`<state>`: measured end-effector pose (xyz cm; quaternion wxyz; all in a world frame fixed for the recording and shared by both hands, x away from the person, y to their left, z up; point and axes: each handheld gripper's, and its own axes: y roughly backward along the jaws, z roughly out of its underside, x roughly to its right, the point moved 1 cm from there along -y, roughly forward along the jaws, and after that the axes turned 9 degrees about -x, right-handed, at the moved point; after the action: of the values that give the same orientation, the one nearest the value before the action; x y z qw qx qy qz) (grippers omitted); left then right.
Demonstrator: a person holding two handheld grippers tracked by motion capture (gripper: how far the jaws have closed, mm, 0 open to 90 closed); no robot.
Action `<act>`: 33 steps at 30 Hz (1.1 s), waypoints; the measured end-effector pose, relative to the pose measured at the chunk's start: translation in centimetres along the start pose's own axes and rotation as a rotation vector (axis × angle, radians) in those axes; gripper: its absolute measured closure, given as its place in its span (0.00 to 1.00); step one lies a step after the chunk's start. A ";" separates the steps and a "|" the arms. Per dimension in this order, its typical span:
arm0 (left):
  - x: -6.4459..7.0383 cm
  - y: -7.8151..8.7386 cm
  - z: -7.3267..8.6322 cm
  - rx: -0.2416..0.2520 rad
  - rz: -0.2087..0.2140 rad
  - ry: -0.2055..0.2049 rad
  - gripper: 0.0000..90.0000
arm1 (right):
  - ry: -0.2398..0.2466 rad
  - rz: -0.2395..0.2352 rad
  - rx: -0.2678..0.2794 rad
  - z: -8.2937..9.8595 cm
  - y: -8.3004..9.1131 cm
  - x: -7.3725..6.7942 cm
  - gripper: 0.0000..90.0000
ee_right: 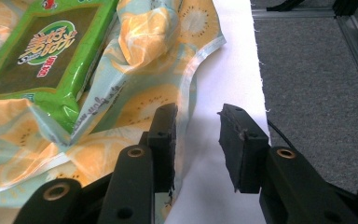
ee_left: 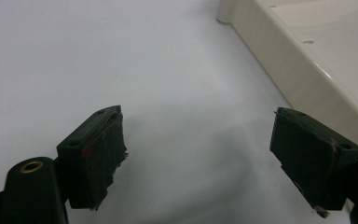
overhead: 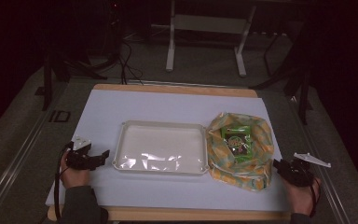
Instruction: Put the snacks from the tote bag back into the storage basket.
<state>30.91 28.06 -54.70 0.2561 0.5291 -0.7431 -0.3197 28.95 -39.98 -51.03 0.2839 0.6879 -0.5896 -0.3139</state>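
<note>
- Right gripper view: right gripper (ee_right: 196,144) narrowly parted, empty, at the edge of the yellow bag (ee_right: 135,107).
- Green packet (overhead: 236,140) lies on that bag; likely step: grip it squarely.
- Left gripper (ee_left: 198,158) wide, empty, beside the empty tray (overhead: 161,126).

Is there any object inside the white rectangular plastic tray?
No, the white rectangular plastic tray is empty in the high view; the green snack packet lies on the yellow patterned bag beside it.

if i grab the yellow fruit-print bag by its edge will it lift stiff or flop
Probably flop: the yellow fruit-print bag looks like thin, crinkled film. The green packet lying in it may slide as it sags. Its glossy surface might slip between the jaws.
</note>
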 end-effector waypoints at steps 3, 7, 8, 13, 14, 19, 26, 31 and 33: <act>0.0 0.0 0.0 -0.001 0.000 0.000 0.20 | 0.006 -0.014 -0.013 -0.2 0.7 0.1 0.73; 0.0 0.0 0.0 -0.001 -0.001 0.000 0.20 | 0.021 -0.030 -0.018 -0.4 1.6 0.1 0.73; 0.0 0.0 0.0 -0.001 -0.001 0.000 0.20 | 0.021 -0.030 -0.018 -0.4 1.6 0.1 0.73; 0.0 0.0 0.0 0.000 -0.007 -0.003 0.20 | 0.054 -0.055 -0.021 -1.1 2.8 -0.3 0.71; 0.0 0.0 0.0 0.000 -0.007 -0.003 0.20 | 0.054 -0.055 -0.021 -1.1 2.8 -0.3 0.71; 0.1 0.1 0.0 0.006 -0.010 -0.004 0.20 | 0.085 -0.083 -0.031 -1.9 3.3 -0.9 0.70; 0.1 0.1 0.0 0.006 -0.014 -0.008 0.21 | 0.084 -0.143 -0.035 -2.9 3.4 -1.3 0.68; 0.2 0.0 0.0 0.006 -0.012 -0.009 0.21 | 0.101 -0.155 -0.027 -4.0 3.8 -1.8 0.68; 0.2 0.0 0.0 0.007 -0.012 -0.009 0.21 | 0.106 -0.158 -0.030 -4.4 3.8 -1.9 0.68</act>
<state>30.82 27.92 -54.69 0.2491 0.5328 -0.7422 -0.3212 29.70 -38.52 -45.07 0.2996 0.7436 -0.5127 -0.3072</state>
